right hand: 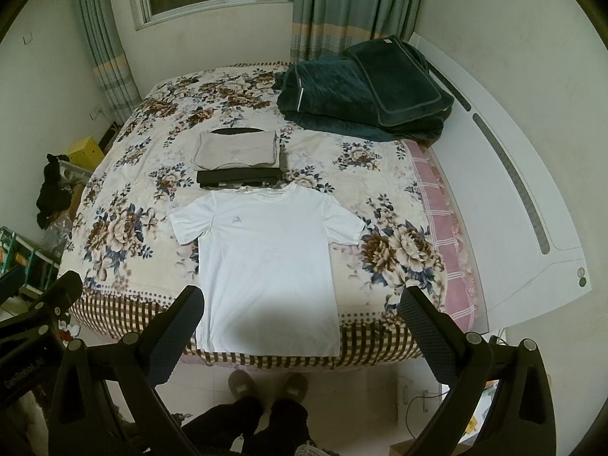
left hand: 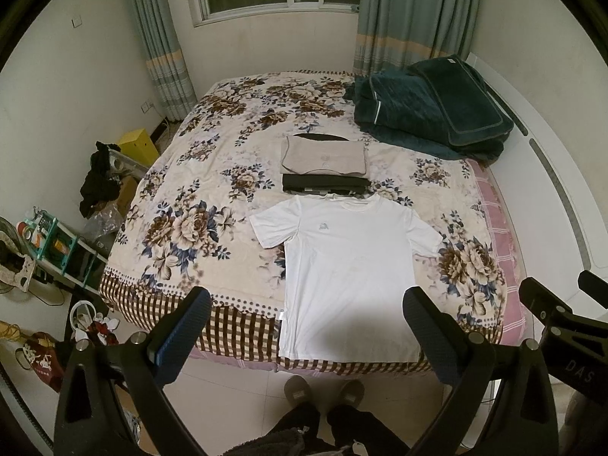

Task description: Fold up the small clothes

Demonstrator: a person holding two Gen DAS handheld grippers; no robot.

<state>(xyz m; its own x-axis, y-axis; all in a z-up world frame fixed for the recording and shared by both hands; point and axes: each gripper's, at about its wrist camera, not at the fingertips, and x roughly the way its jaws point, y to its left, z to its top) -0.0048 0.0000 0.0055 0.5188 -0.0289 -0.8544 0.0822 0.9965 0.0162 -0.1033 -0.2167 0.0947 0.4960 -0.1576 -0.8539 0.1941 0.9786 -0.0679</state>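
White tee [left hand: 349, 266] lies flat and unfolded at the bed [left hand: 212, 197] foot, folded stack [left hand: 325, 167] just beyond its collar, so some done, this one left; left claw [left hand: 304, 338] and right claw [right hand: 302, 336] both spread, empty, above it.

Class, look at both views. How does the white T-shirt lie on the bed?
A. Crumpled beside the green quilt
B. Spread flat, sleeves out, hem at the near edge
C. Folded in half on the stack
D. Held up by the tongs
B: the white T-shirt lies flat on the bed, both sleeves out, just in front of the folded stack; both tongs are open and empty.
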